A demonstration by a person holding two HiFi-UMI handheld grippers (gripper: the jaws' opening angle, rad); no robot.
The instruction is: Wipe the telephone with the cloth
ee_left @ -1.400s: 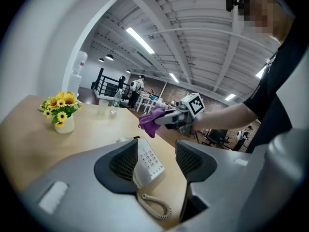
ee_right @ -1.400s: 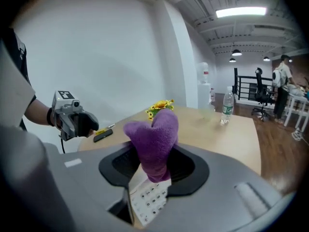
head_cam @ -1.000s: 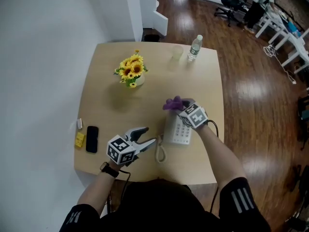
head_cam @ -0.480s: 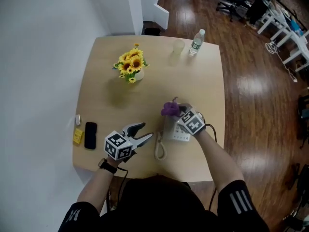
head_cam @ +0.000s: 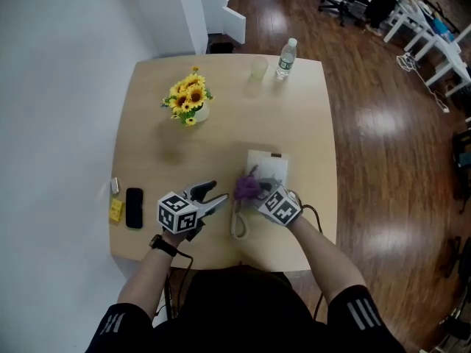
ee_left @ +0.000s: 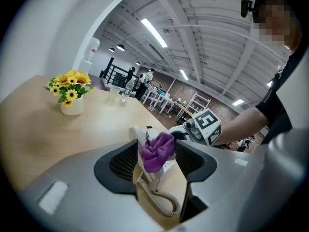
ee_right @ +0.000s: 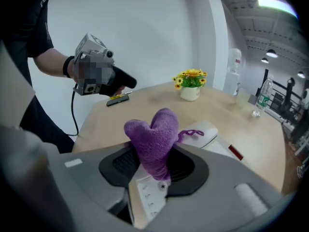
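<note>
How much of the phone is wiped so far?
Done: the purple cloth is picked up and clamped in the right tool. In hand: it presses on the near end of the telephone. The left tool hangs open and empty beside it. Left: I can't tell how much still needs wiping.

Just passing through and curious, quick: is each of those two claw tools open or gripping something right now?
Left gripper: open, holding nothing.
Right gripper: closed on the fluffy purple cloth.
</note>
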